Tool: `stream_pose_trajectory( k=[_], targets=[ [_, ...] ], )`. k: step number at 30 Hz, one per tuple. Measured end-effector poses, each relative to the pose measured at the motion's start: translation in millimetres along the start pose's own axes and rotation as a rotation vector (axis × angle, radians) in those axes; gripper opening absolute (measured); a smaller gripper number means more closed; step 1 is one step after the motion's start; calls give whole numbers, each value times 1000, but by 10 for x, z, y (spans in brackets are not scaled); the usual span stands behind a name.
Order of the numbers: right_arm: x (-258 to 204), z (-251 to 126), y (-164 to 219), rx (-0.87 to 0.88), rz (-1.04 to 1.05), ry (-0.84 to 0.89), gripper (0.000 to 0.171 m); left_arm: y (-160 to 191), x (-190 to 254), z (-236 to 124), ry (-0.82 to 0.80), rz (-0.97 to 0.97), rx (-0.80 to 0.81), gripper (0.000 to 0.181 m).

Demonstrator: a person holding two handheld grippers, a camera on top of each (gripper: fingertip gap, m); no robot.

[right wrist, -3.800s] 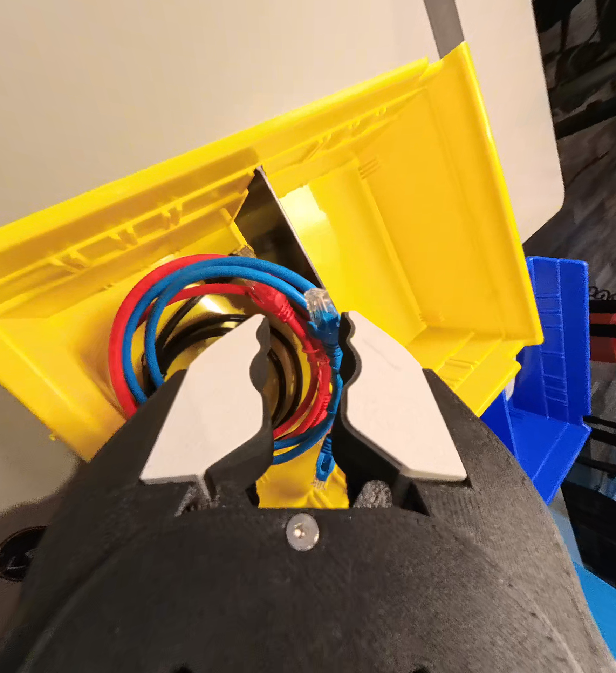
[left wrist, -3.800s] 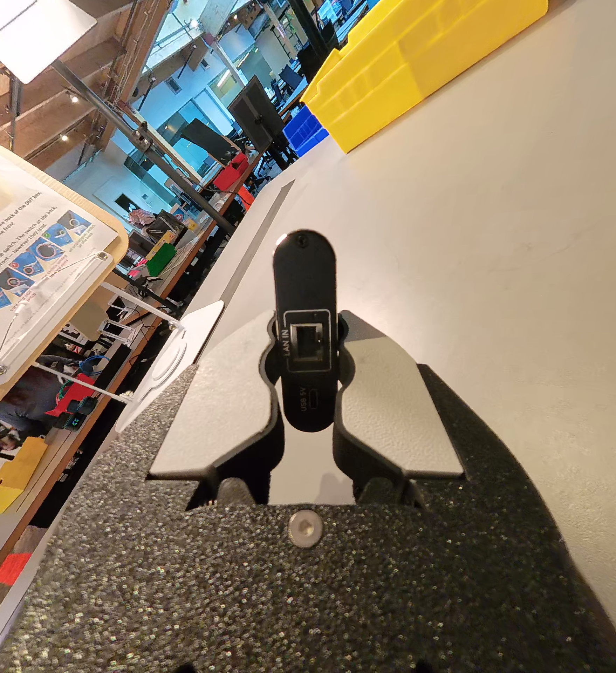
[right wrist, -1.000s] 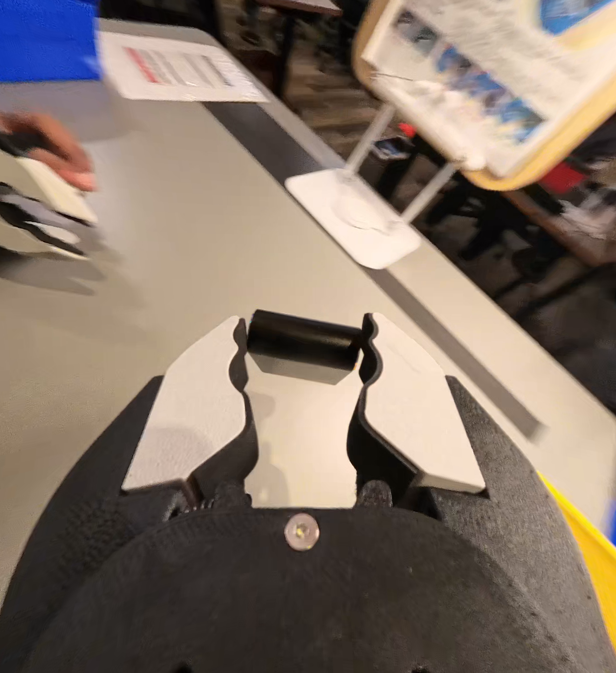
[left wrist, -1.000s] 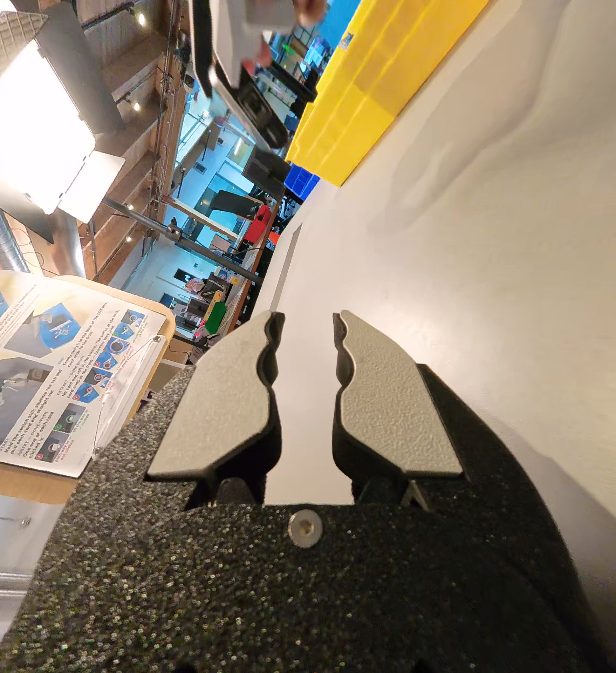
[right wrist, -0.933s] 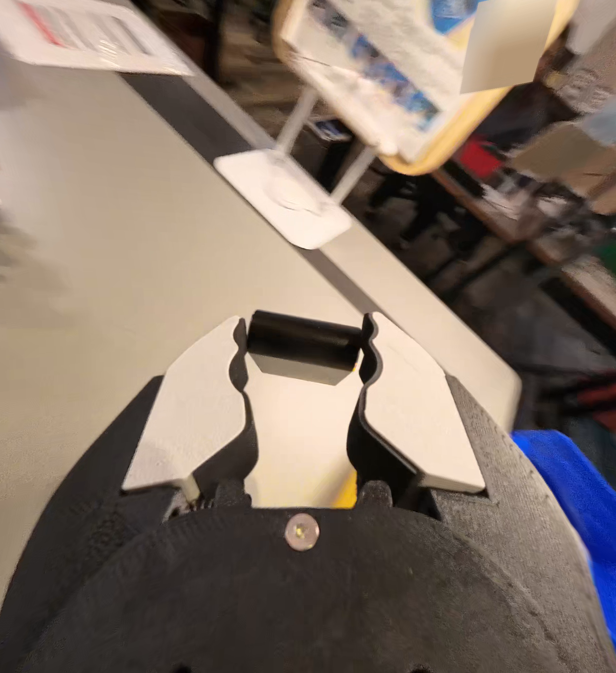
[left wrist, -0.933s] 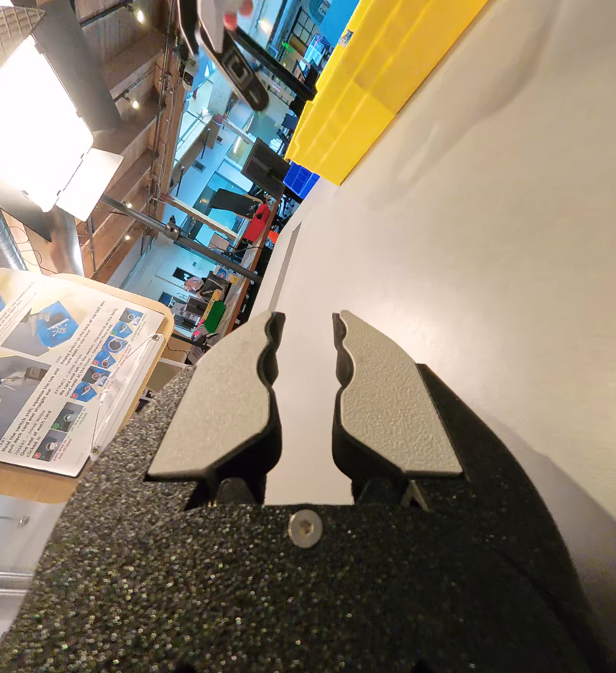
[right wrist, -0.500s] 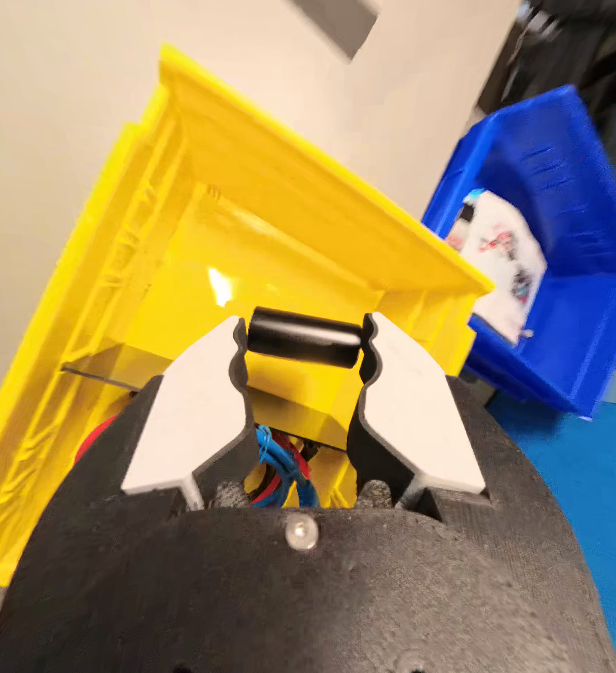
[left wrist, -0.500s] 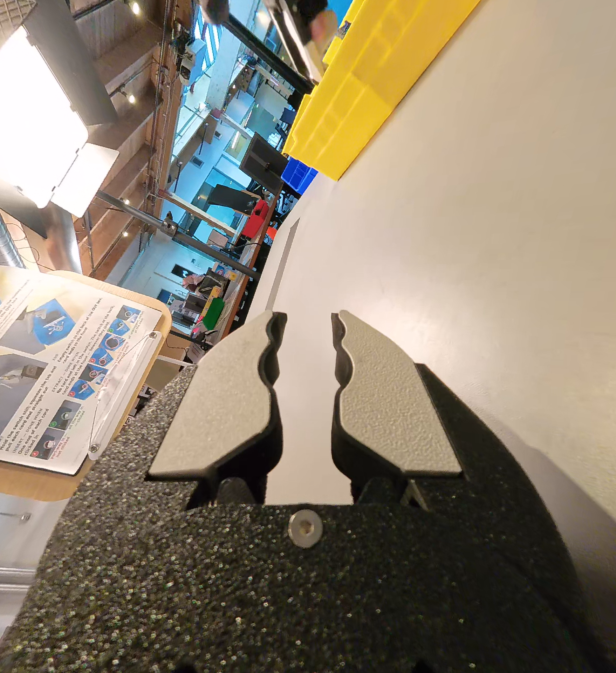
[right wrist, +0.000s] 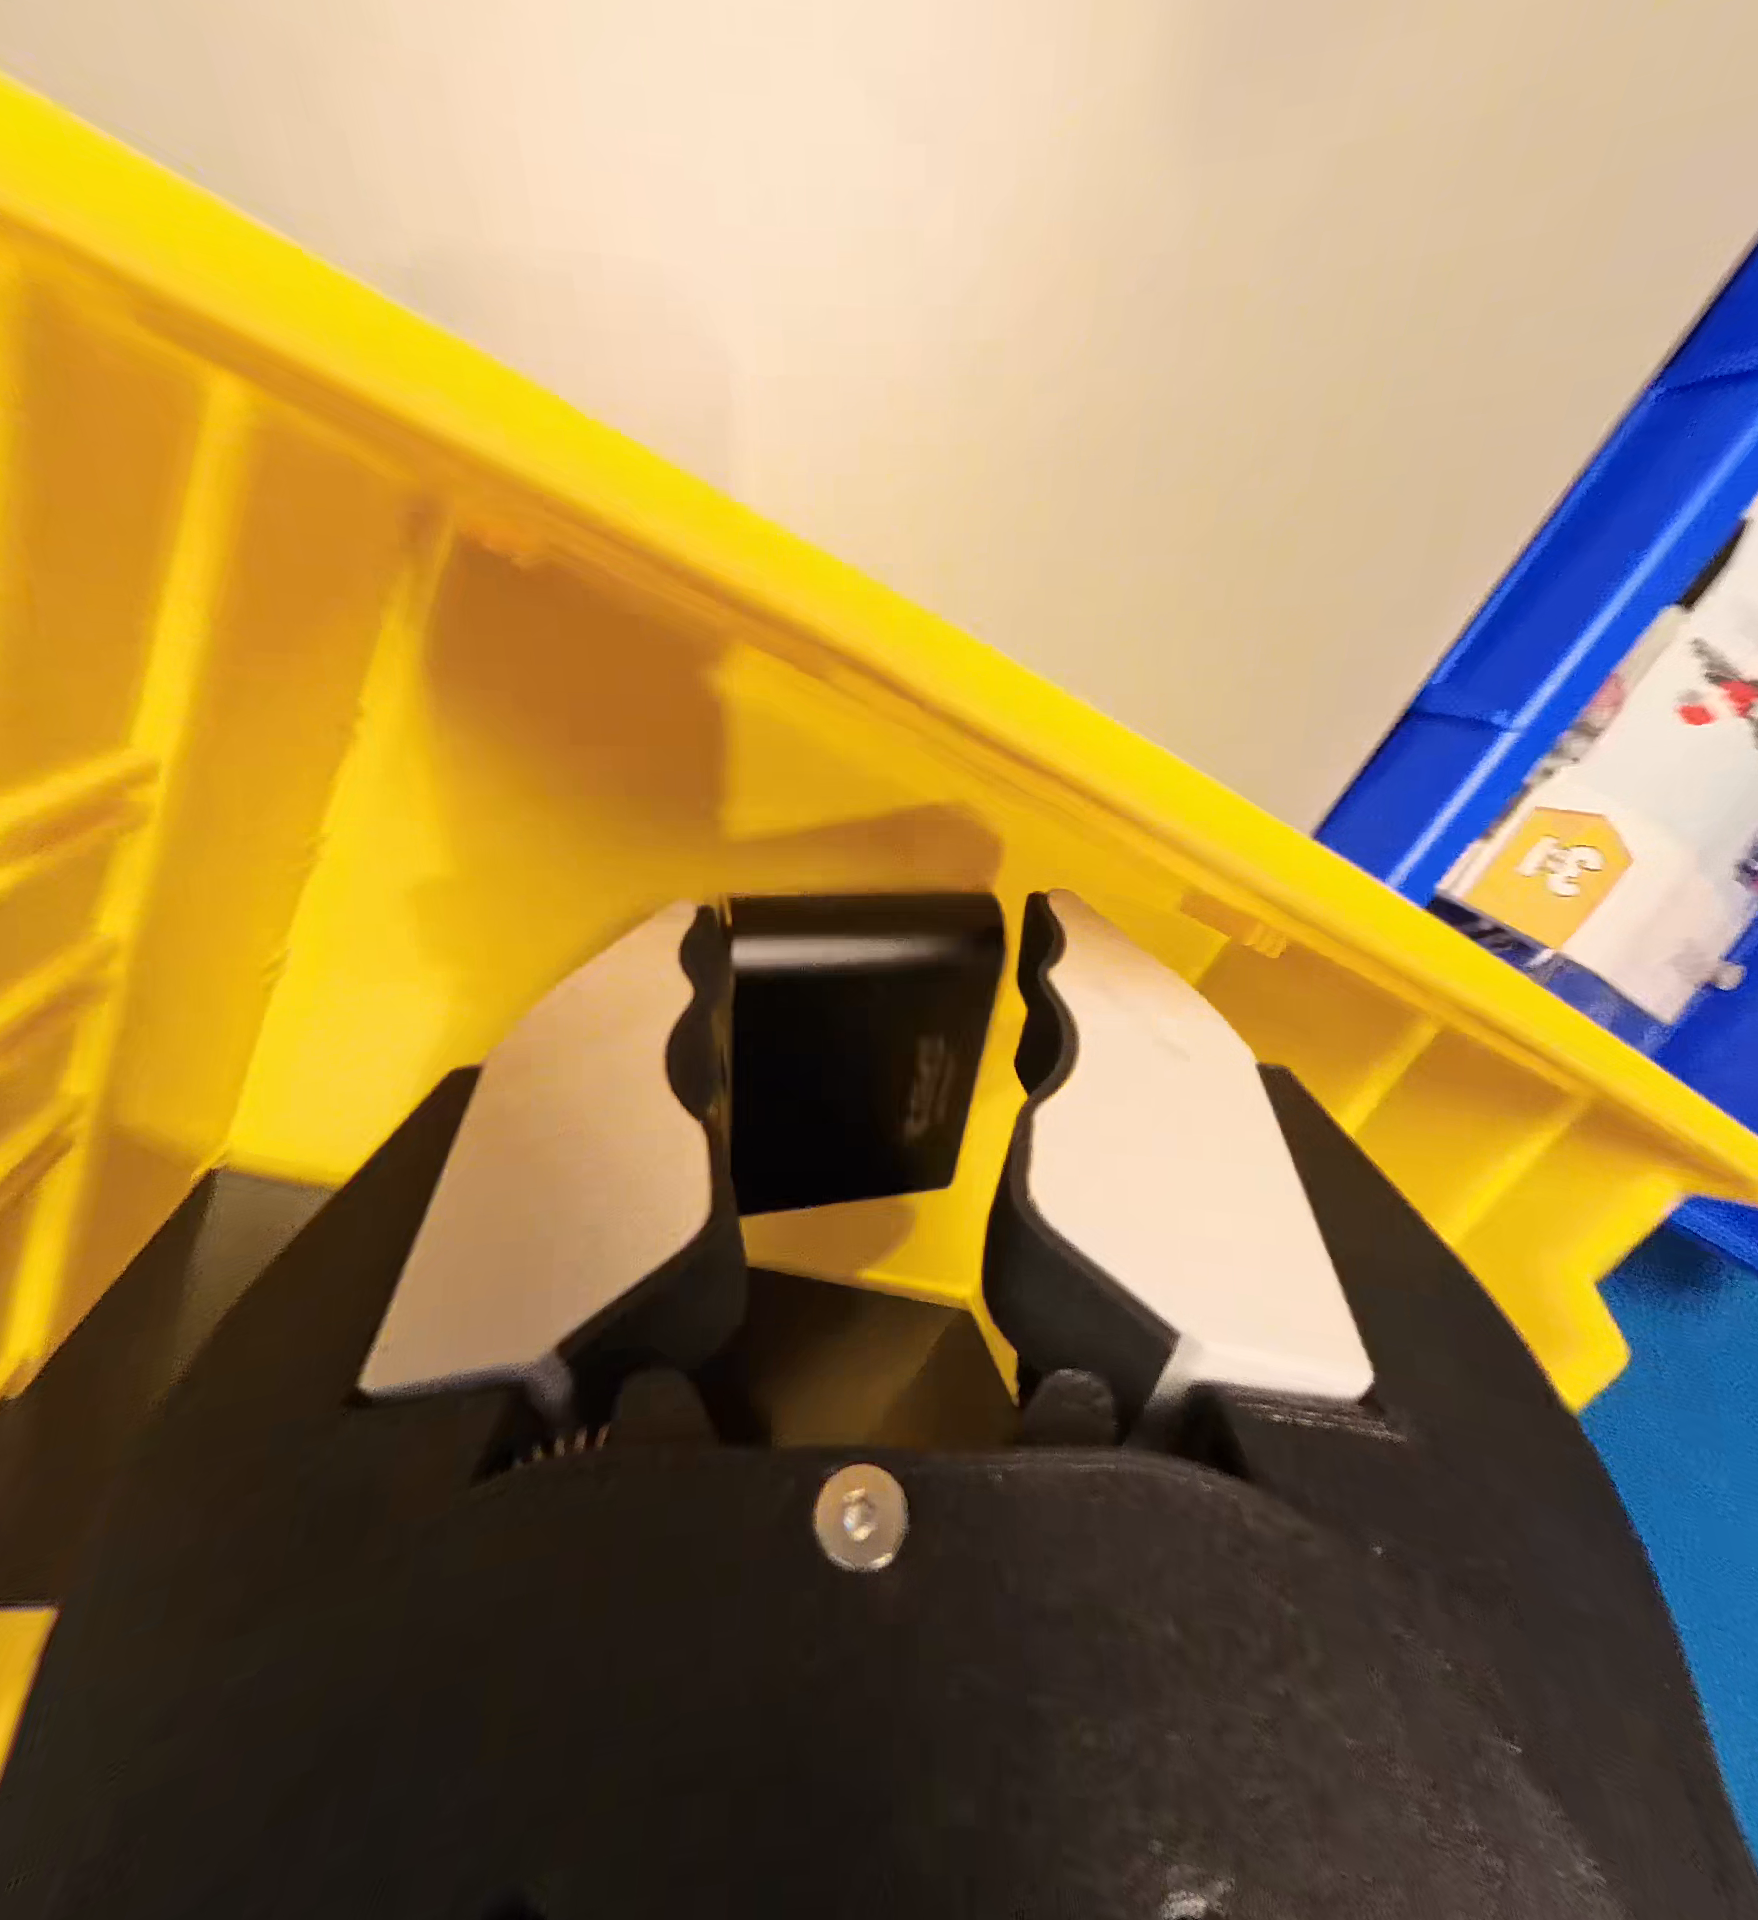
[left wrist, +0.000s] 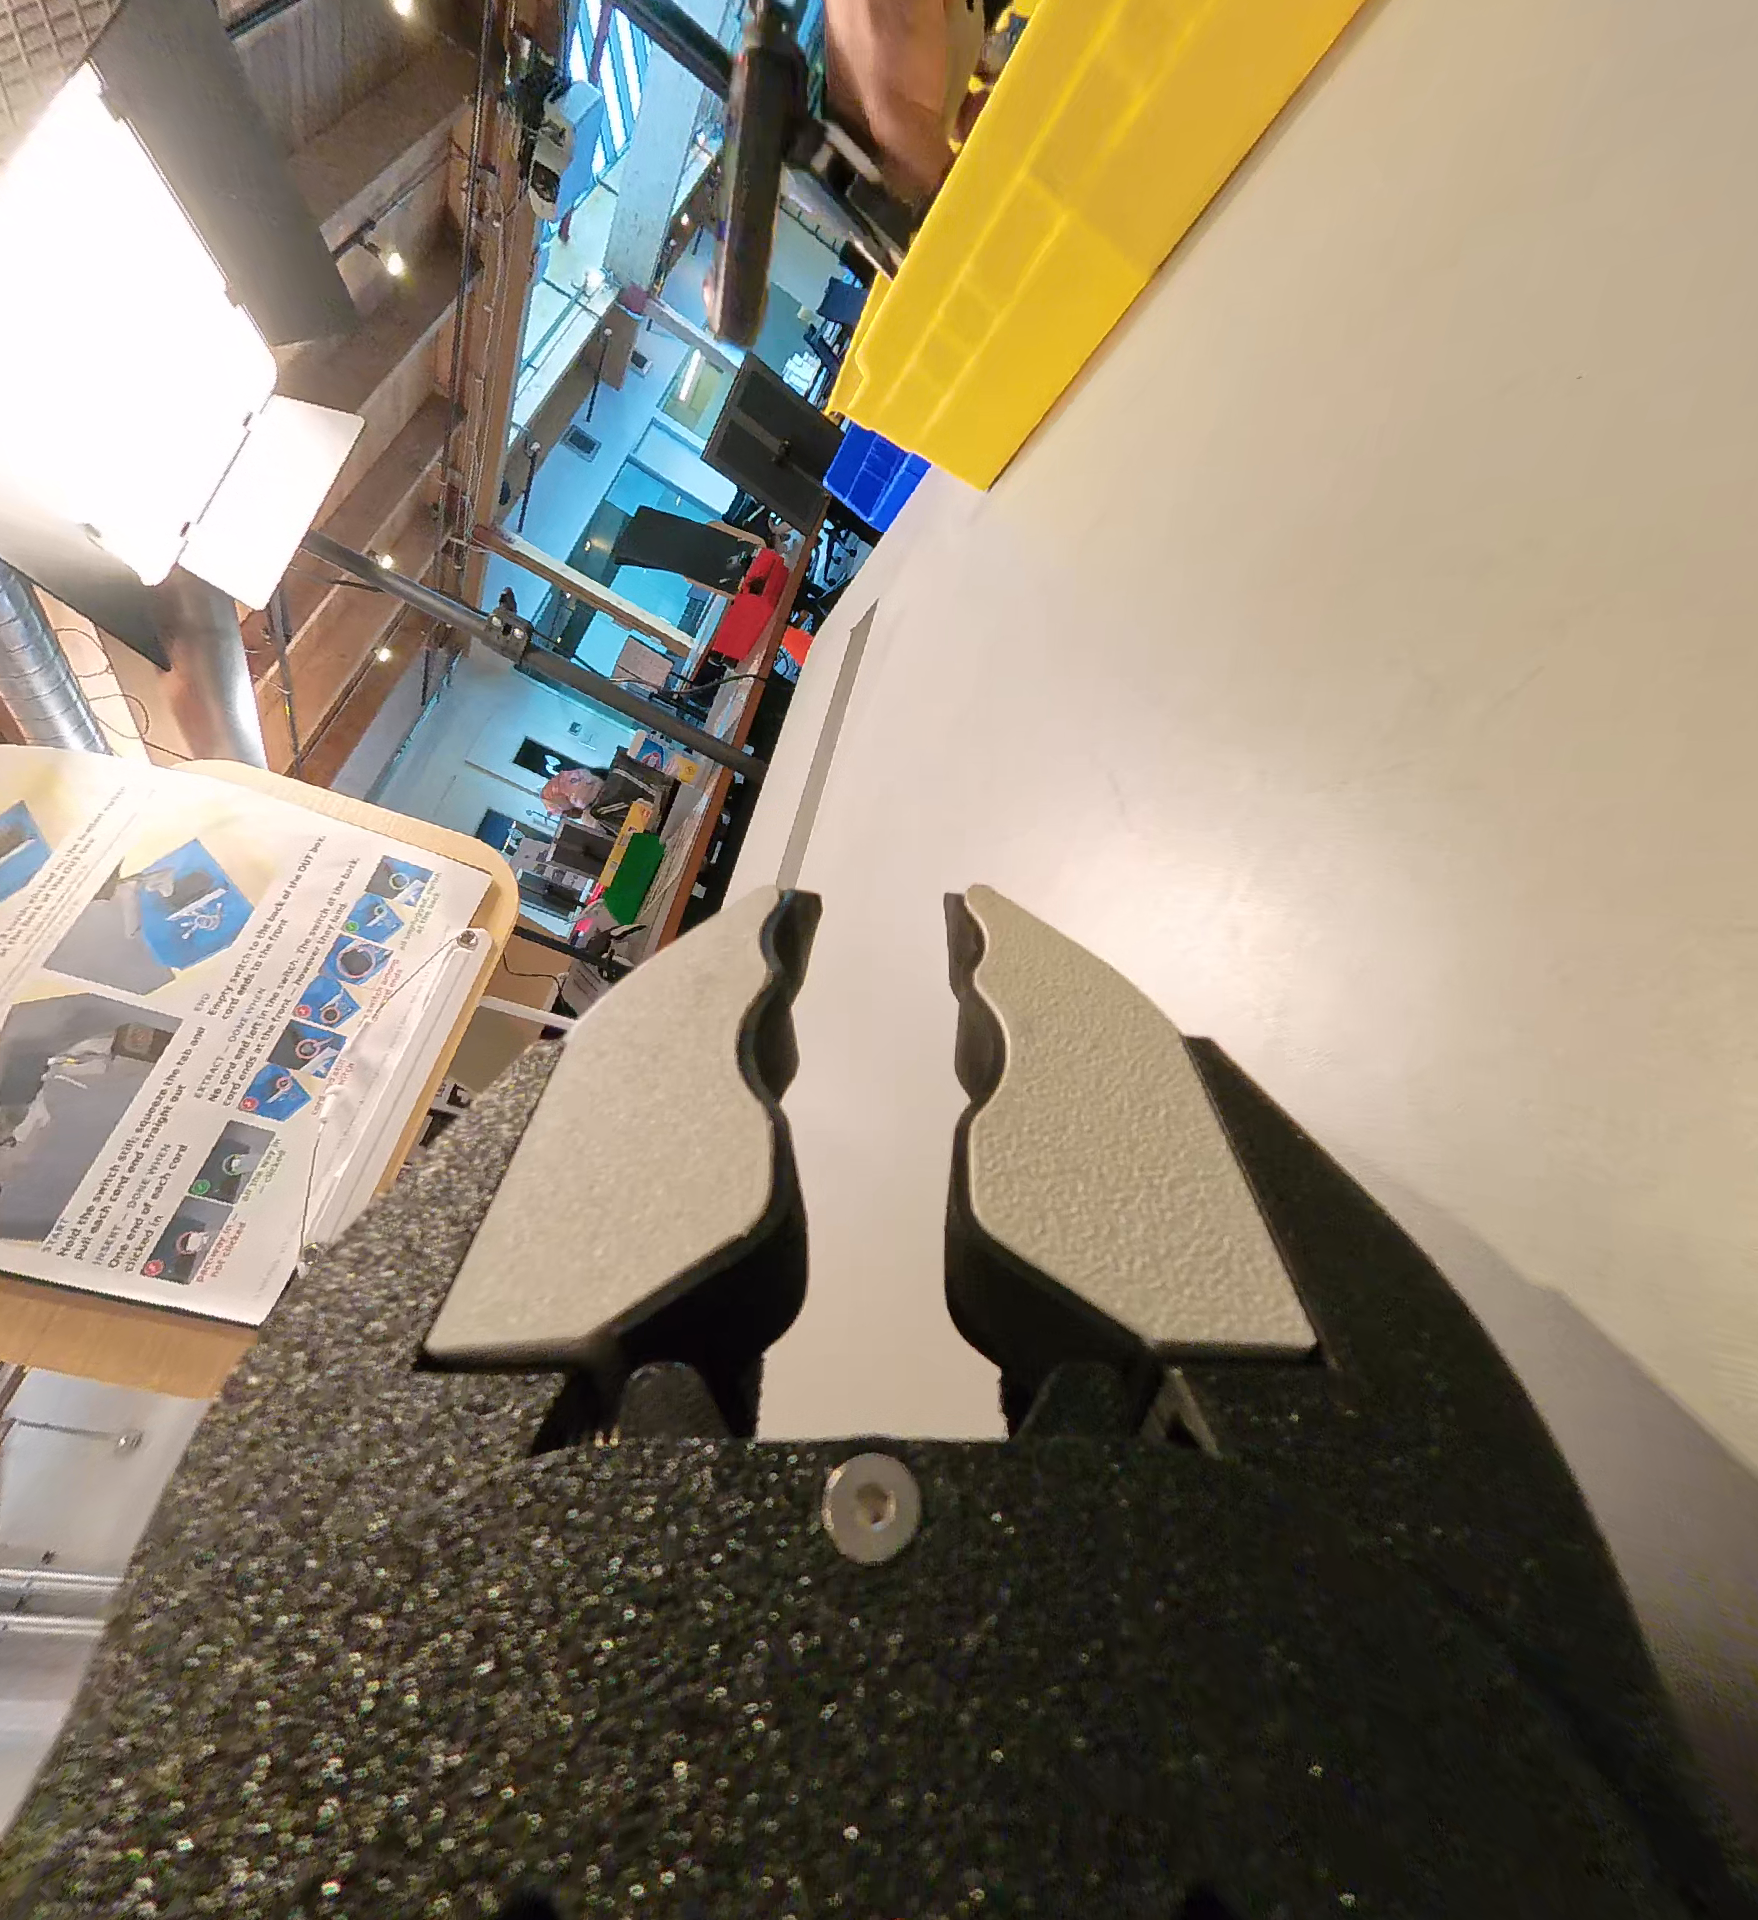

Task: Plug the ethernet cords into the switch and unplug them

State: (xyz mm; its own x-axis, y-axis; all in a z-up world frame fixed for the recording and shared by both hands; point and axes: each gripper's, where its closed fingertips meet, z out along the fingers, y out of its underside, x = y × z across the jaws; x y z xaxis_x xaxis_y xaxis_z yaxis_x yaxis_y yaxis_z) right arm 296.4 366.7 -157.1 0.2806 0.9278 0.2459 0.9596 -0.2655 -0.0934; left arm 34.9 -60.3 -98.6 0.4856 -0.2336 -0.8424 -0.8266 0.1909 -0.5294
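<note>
Switch [right wrist: 854,1049] sits clamped between the jaws of our right gripper [right wrist: 862,1023], inside the yellow bin [right wrist: 563,727] near its far wall. We judge it rigid, light and smooth-sided, so we grip its flat flanks. Left gripper [left wrist: 880,1060] hangs empty, jaws apart, over the bare desk [left wrist: 1374,727]. Only the left wrist view shows the instruction sheet [left wrist: 168,1049]; only the right shows the blue bin [right wrist: 1581,665].

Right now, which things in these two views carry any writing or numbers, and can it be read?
Instruction sheet on the wooden board: printed captions, legible, not copied here.
Switch in the right gripper: a small mark, blurred.
Orange tag on the white packet in the blue bin: large characters, not copied here.
</note>
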Motion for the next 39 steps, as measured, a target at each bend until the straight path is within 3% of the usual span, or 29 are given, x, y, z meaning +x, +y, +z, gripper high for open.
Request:
stream_pose_trajectory(
  k=[1,7,14,19,24,28,32,39],
  targets=[
    [31,-57,-25,33,3,25,57,7,0,0,0,-2,-3,27],
    [27,-751,-86,312,56,118,68,58,-1,0,18,-81,-8,25],
    [-743,-1511,273,669,-33,90,74,215,-62,-1,23,-279,-54,15],
    [-1368,-1676,663,814,-60,-10,75,277,-119,-17,17,-499,-104,13],
    [-1716,-1529,902,862,-24,-86,78,392,-105,-245,-58,-637,-262,26],
    [-1743,-1278,978,829,3,-63,79,551,-103,-762,-215,-723,-431,40],
    [-1706,-1173,988,835,40,-59,74,646,-255,-1573,-460,-784,-534,50],
    [-1742,-1025,941,776,22,-23,61,770,-878,-3258,-908,-480,-952,65]
  ],
)
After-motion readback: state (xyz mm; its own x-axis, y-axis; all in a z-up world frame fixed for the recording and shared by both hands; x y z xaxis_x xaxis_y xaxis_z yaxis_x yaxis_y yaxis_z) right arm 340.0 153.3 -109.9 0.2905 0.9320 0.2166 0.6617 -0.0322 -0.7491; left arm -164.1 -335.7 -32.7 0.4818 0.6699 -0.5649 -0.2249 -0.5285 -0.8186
